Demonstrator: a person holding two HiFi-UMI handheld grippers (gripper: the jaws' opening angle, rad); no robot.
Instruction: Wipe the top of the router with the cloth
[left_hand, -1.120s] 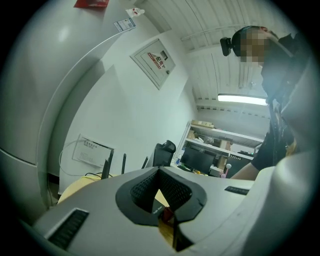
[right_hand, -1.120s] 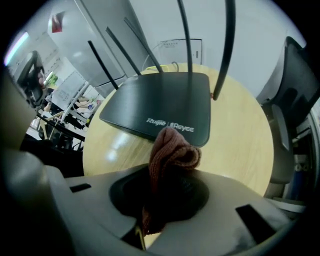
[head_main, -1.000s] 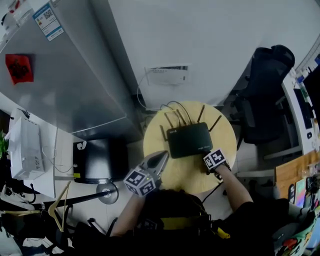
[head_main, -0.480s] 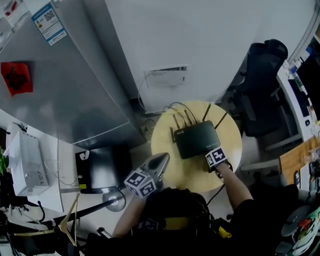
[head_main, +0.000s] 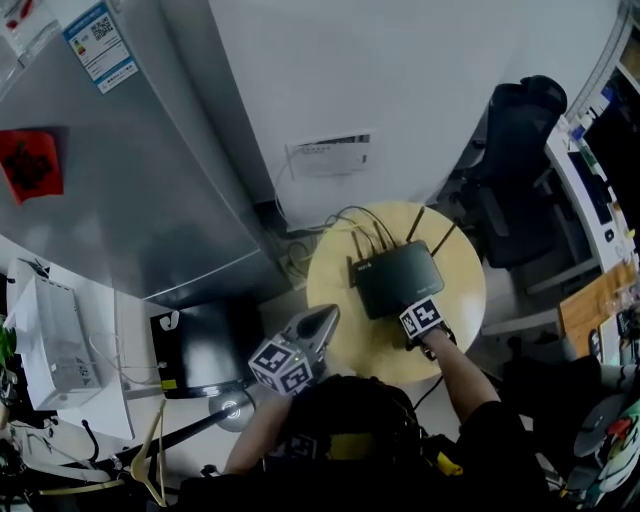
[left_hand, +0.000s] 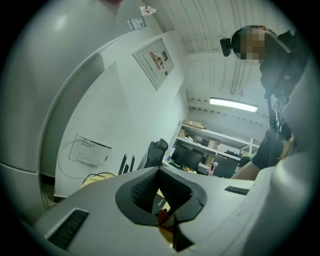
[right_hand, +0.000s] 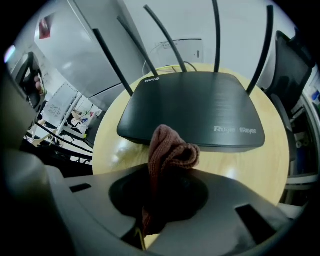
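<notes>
1. The router (right_hand: 195, 107) is a flat black box that lies near the middle of the round wooden worktop (right_hand: 260, 165). Its antennas (right_hand: 216, 35) stand up along the far side, and its plain front edge faces the person.
2. The right claw (right_hand: 159, 200) is closed on the cloth (right_hand: 169, 147), a brownish knitted piece. The cloth is pinched low, so a bunched loop stands out in front of the jaws. I think it is held this way so that soft fabric, and not hard plastic, meets the router.
3. This bunch is at the near edge of the router. Whether it already touches the top, I cannot tell.
4. The claw comes in from the front, probably because the antennas and the cables (head_main: 345, 218) crowd the back. From here the strokes can run freely toward the antennas.
5. The left claw (head_main: 318, 322) hangs over the near-left rim of the worktop, well apart from the router. Its jaws are together and I see nothing held in them. It seems to wait there out of the way, and it could steady the router if the light box slides.
6. By my judgement the wiping is only about to begin, as no cloth lies on the top yet.
</notes>
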